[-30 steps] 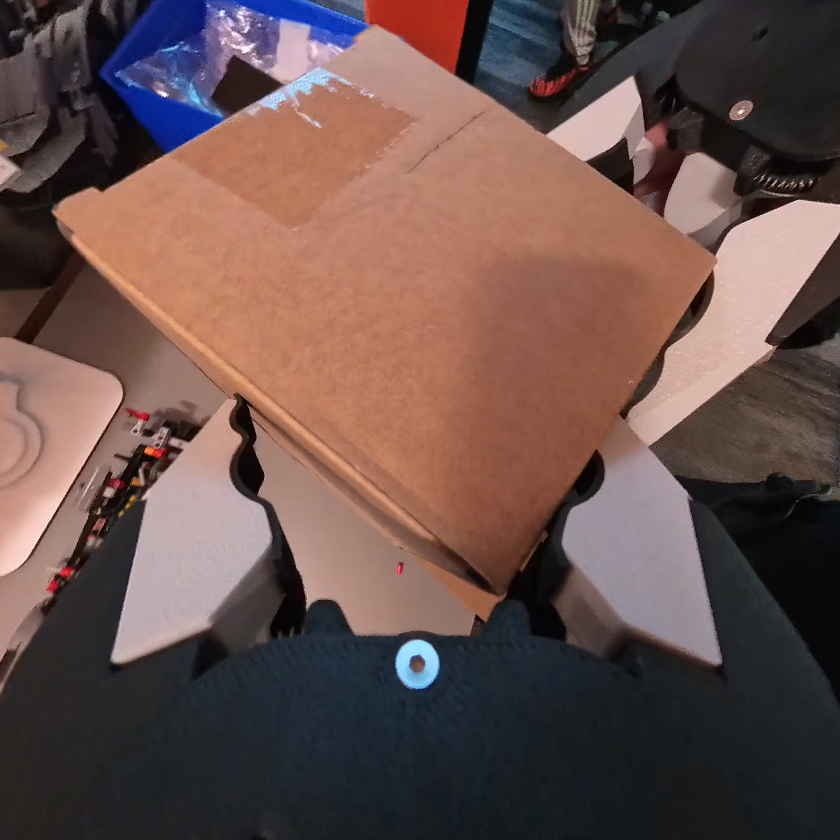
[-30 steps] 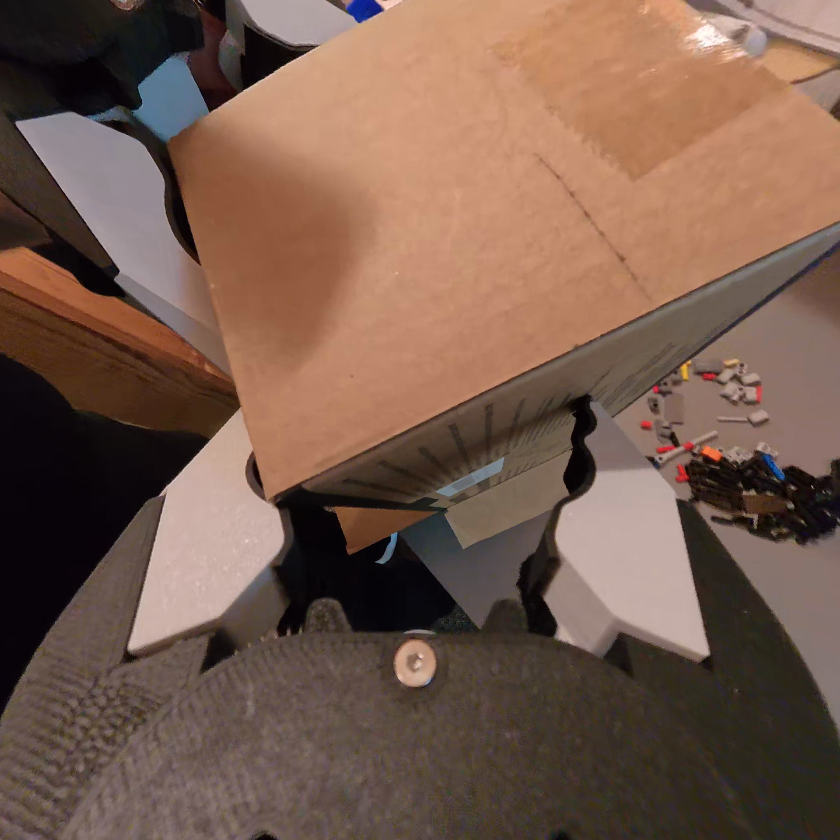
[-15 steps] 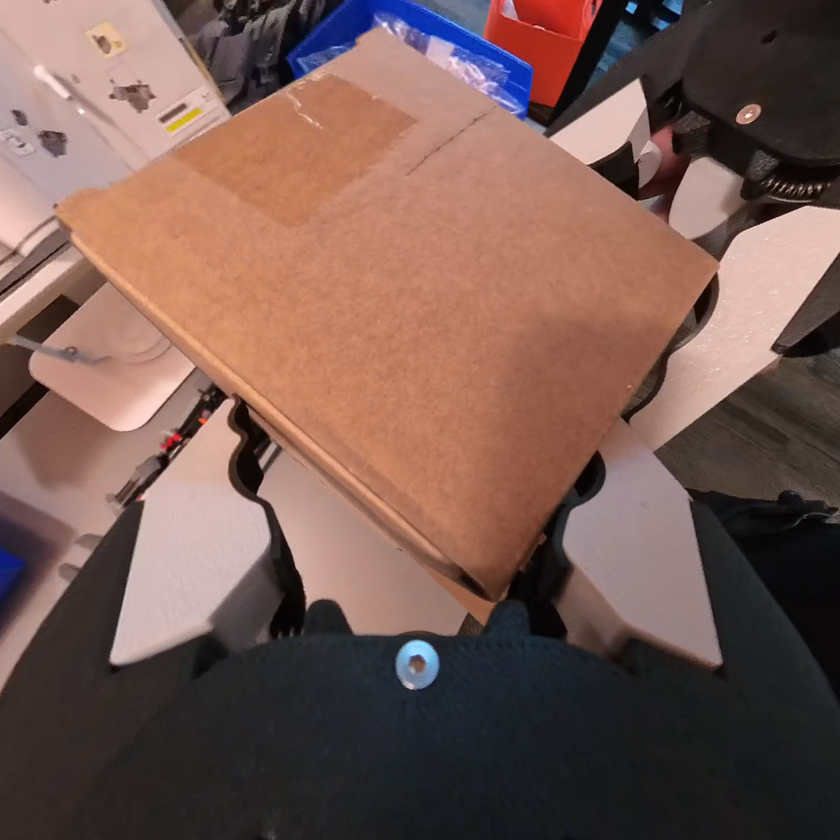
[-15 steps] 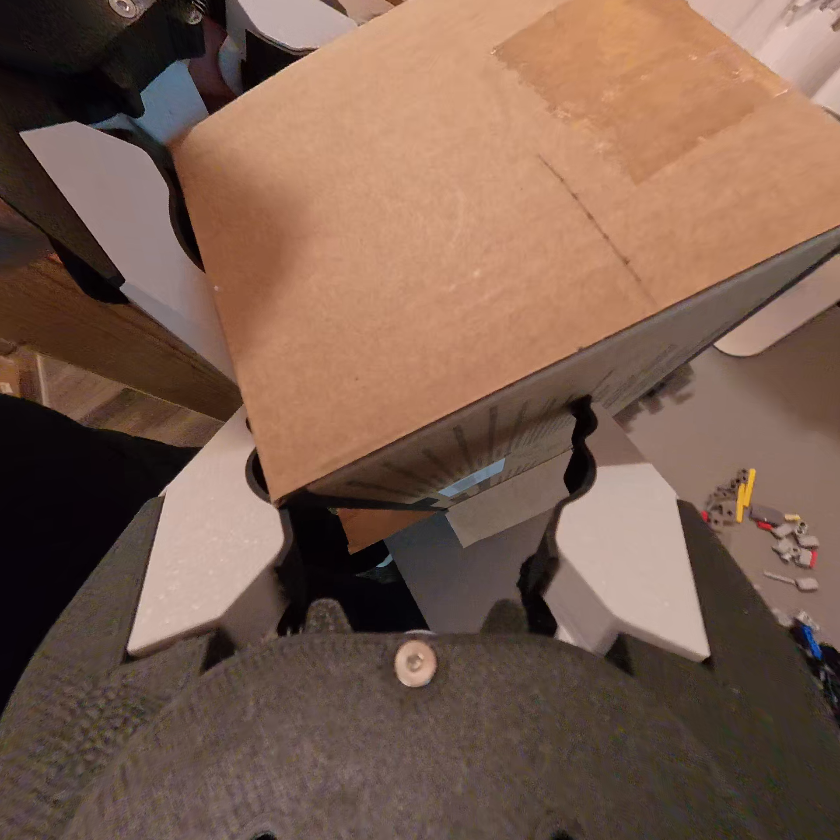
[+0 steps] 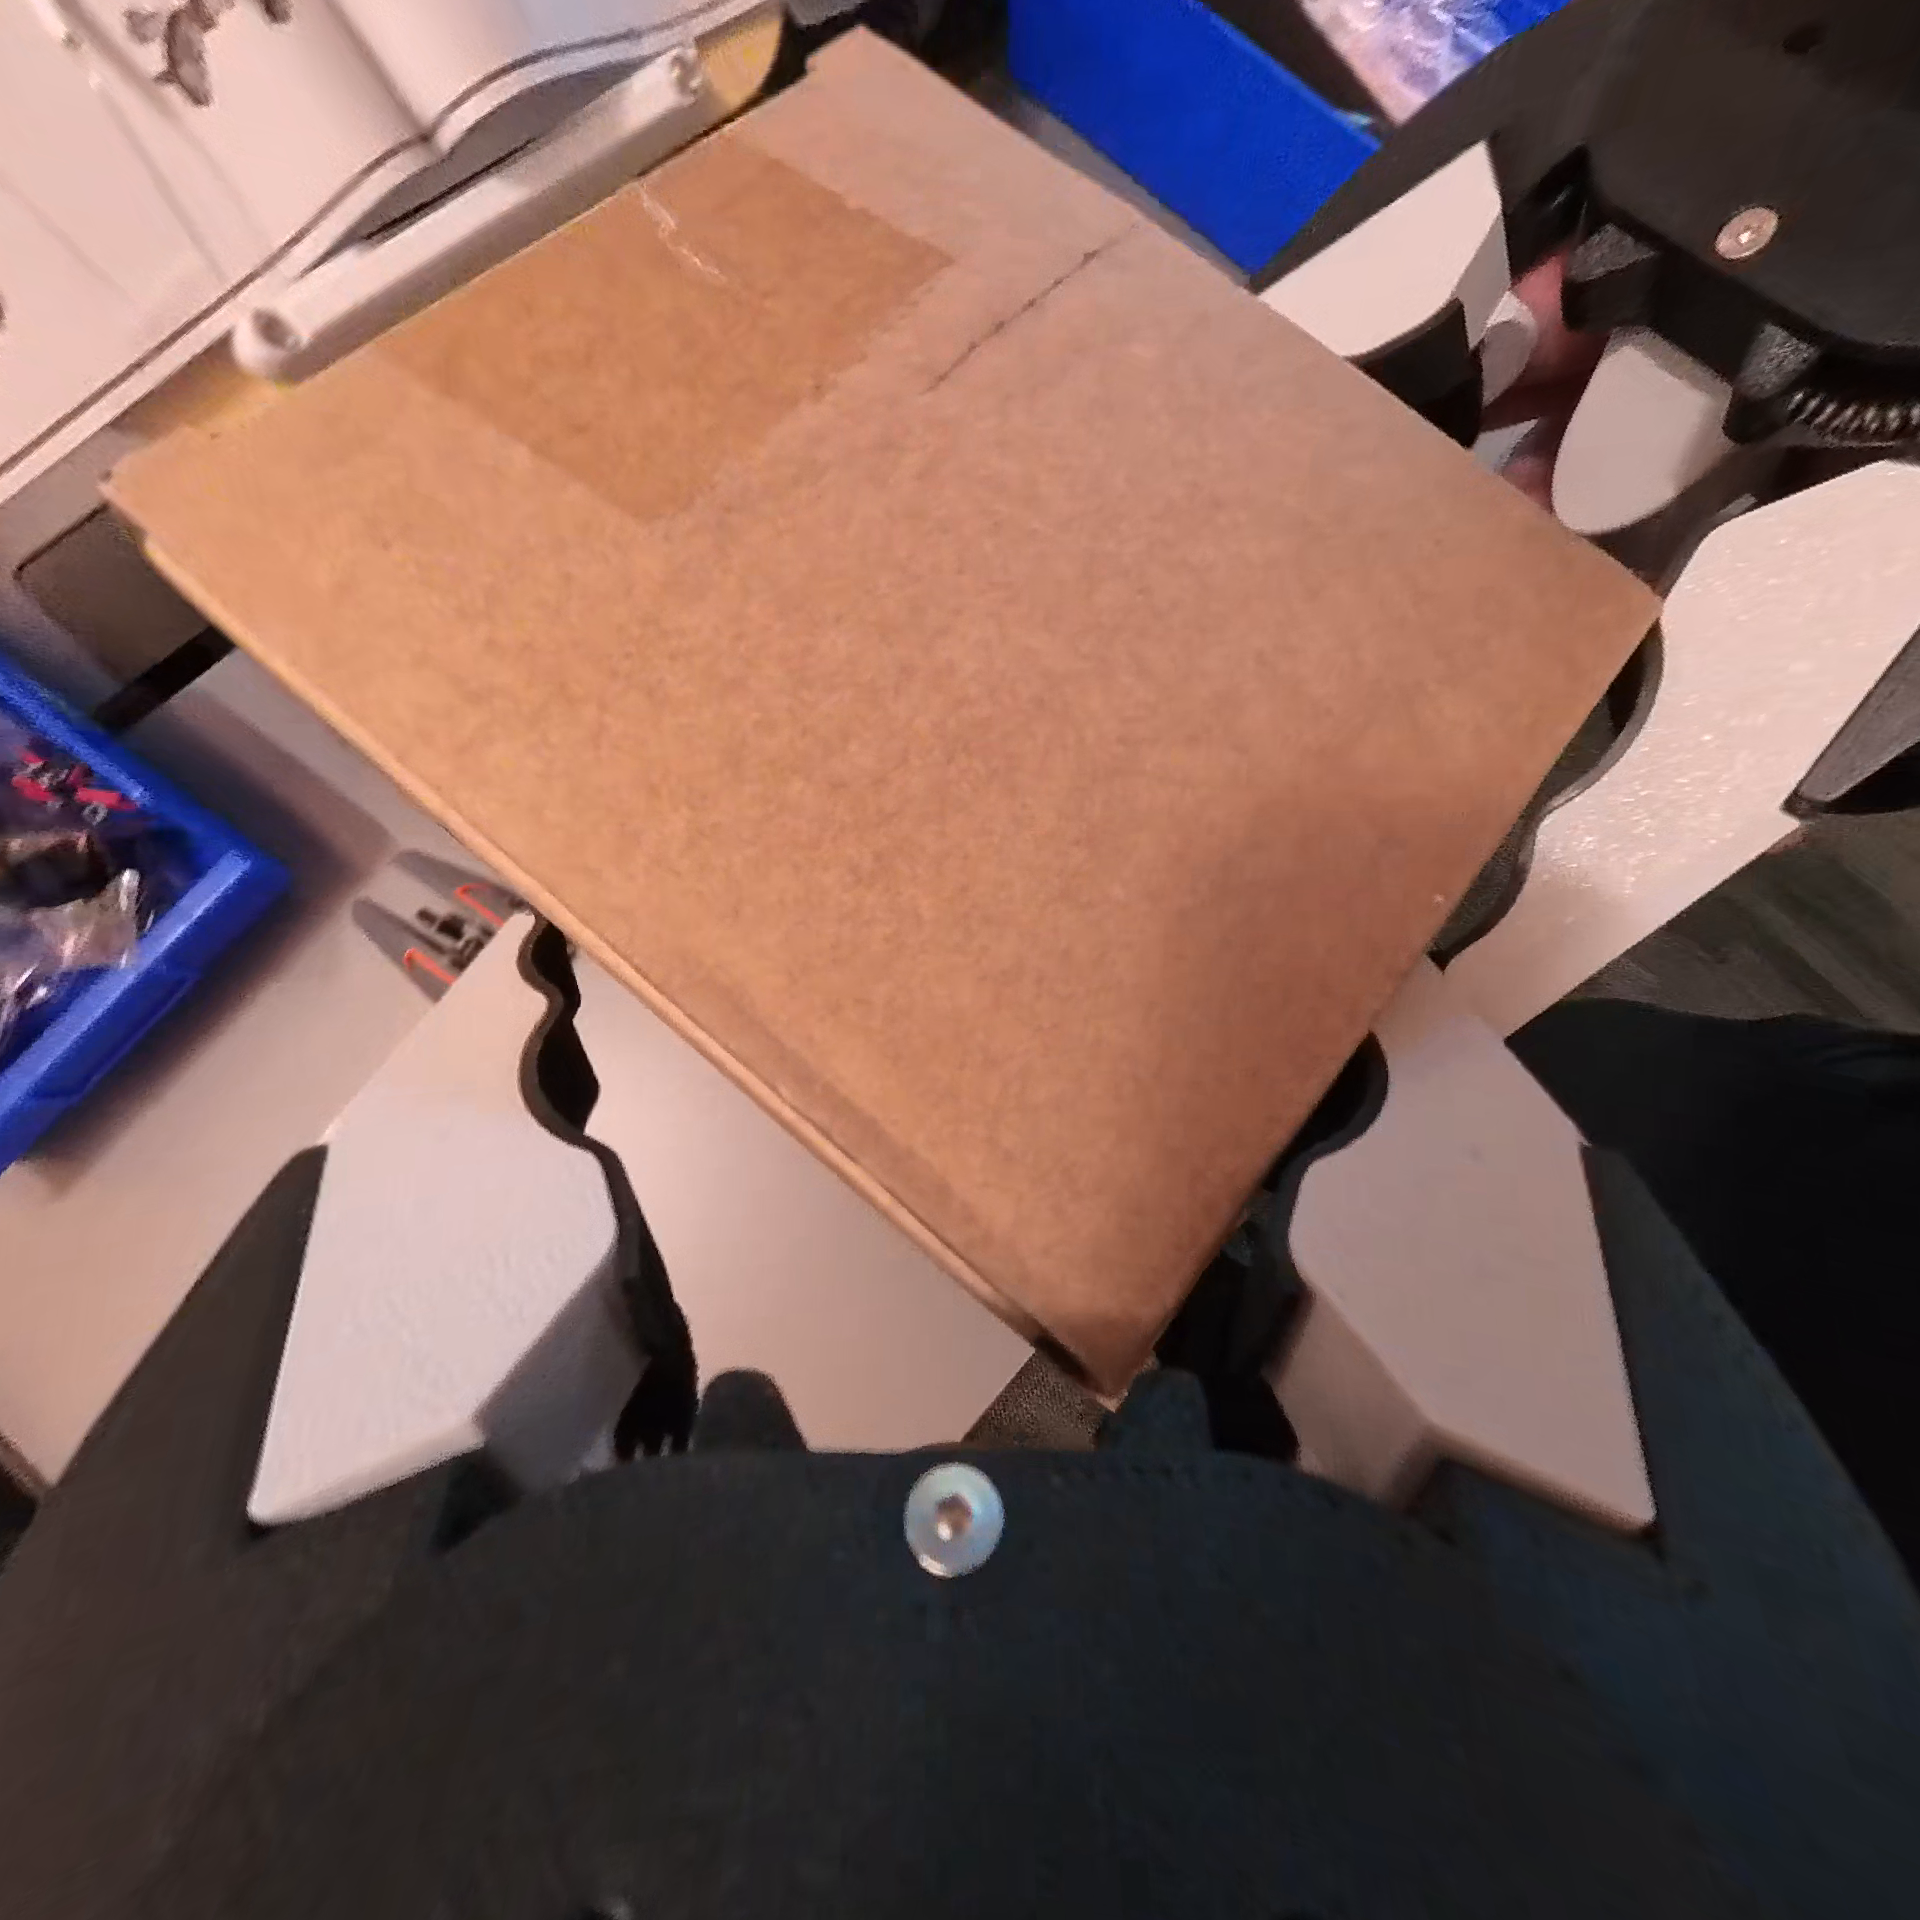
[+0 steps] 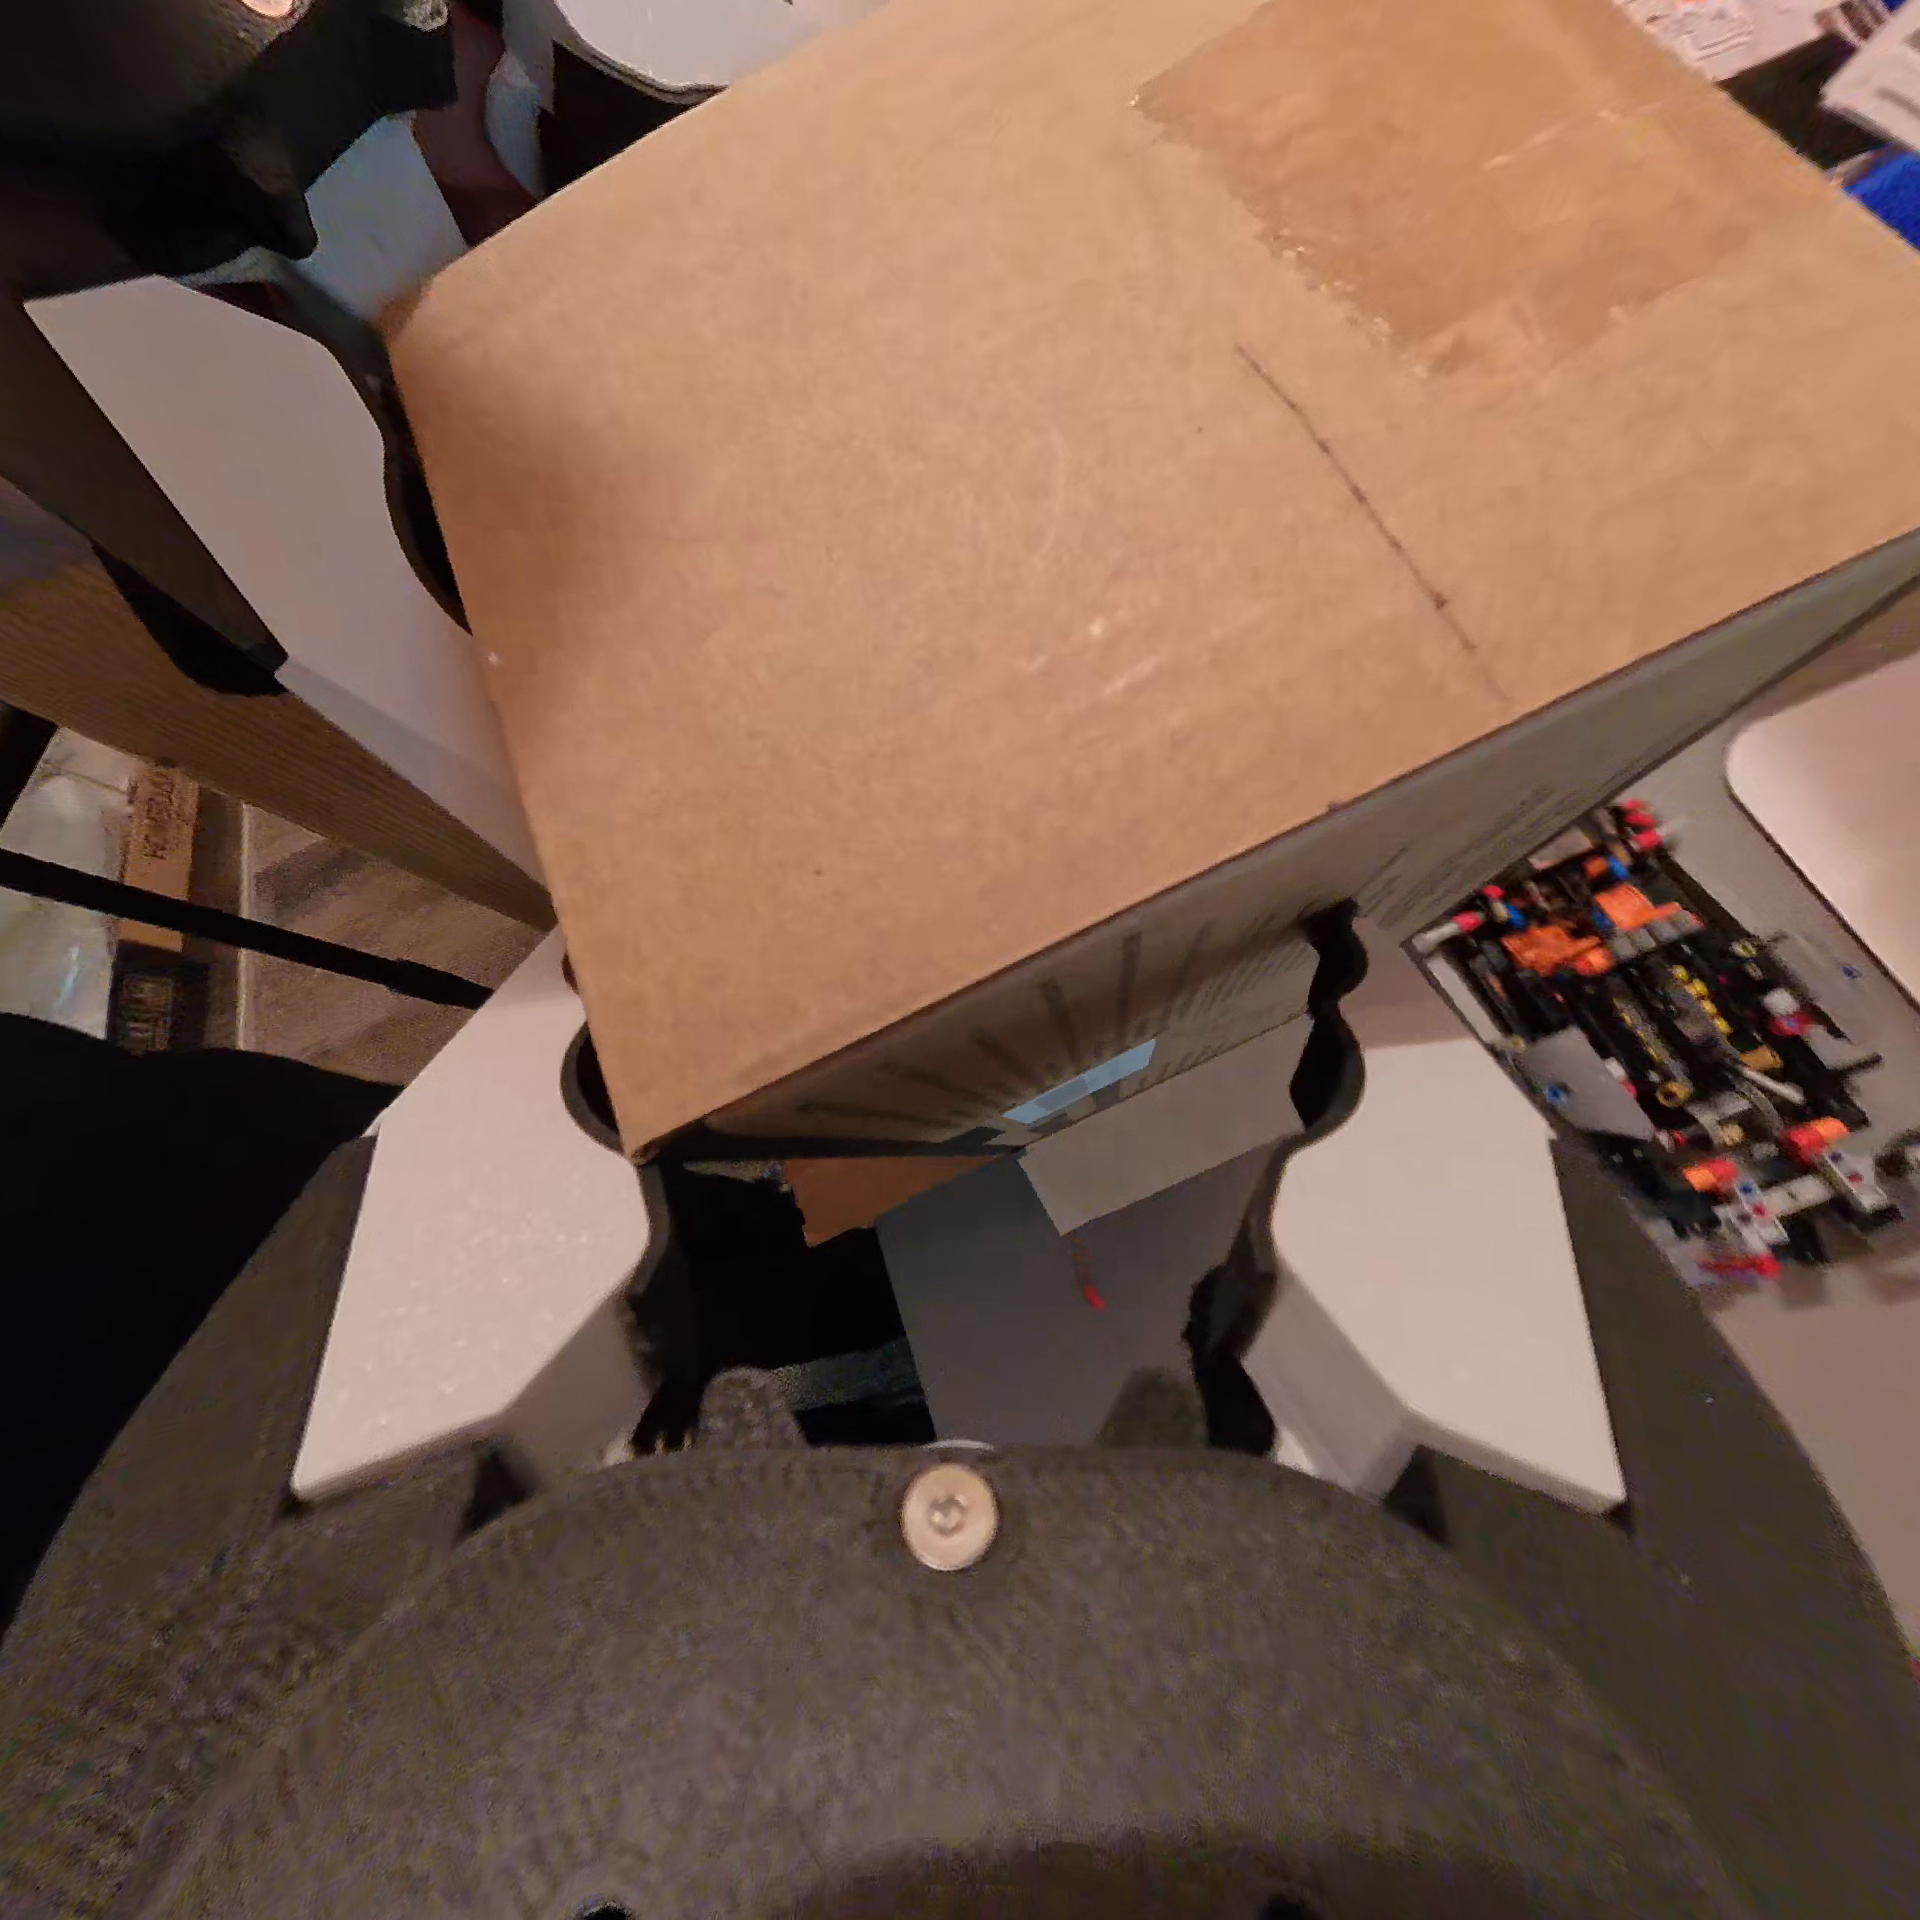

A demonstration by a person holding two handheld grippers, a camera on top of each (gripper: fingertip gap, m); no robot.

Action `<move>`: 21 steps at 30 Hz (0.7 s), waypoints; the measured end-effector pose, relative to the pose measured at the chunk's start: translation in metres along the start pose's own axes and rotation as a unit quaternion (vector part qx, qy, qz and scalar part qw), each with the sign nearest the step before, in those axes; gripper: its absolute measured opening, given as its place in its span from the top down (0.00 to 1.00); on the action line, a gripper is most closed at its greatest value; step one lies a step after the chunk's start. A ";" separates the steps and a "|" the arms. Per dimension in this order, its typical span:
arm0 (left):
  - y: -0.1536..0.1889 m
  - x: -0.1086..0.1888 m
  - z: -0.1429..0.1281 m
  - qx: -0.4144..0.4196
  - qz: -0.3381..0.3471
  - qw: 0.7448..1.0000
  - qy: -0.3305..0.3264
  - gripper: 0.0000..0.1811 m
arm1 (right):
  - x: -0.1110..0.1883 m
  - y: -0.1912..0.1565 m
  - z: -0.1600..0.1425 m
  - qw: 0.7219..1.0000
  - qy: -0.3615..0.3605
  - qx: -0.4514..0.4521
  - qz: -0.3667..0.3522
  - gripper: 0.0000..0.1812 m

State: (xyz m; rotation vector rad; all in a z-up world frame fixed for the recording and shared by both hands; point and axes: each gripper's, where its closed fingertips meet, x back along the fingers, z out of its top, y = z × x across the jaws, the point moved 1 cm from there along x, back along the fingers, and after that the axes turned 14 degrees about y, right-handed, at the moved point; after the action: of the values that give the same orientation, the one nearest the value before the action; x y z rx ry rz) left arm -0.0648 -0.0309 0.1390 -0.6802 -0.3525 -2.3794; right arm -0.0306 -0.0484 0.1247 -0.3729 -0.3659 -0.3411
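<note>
Flat cardboard box (image 5: 883,665) is off the surface, carried between both tools, brown side up, patch of brown tape (image 5: 665,343) near its far end. Left hand-held gripper (image 5: 956,1143) is clamped on the near corner of the box: fingers (image 5: 436,1278) sit wide but both meet the box edges. Right hand-held gripper (image 6: 966,1049) is clamped on the neighbouring corner, one finger (image 6: 478,1278) on the plain brown edge, the other on the printed grey side (image 6: 1195,997). A loose flap (image 6: 883,1184) hangs under that corner.

Below in the right wrist view: grey surface (image 6: 1818,1403) with a block-built model (image 6: 1662,1039), black with orange and red bits, just beside the box's side, and a white tray (image 6: 1849,831) further right. In the left wrist view: blue bin (image 5: 114,894) with small parts at lower left, a second blue bin (image 5: 1174,125) behind the box, a white appliance (image 5: 343,135) at top left.

Judgement on handling: both grips are at corners on one end, so the far end is unsupported and can sag or swing. Best to keep the two tools level and moving together, no twisting, steady squeeze, and mind the dangling flap and the model underneath when lowering.
</note>
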 end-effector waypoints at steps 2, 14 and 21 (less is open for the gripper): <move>-0.011 0.010 -0.013 0.010 0.012 1.000 0.001 0.23 | -0.017 -0.006 0.000 1.000 -0.008 0.009 0.010 0.28; -0.051 0.045 -0.049 0.071 0.074 0.994 0.028 0.23 | -0.075 -0.019 0.009 0.994 -0.064 0.067 0.052 0.29; -0.061 0.049 -0.061 0.068 0.109 0.992 0.013 0.25 | -0.091 -0.024 0.003 0.990 -0.106 0.068 0.070 0.28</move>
State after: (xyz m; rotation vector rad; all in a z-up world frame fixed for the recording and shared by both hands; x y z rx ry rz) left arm -0.1601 -0.0332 0.1104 -0.5915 -0.4036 -2.1347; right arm -0.1203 -0.0458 0.0973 -0.2993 -0.5646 -0.1377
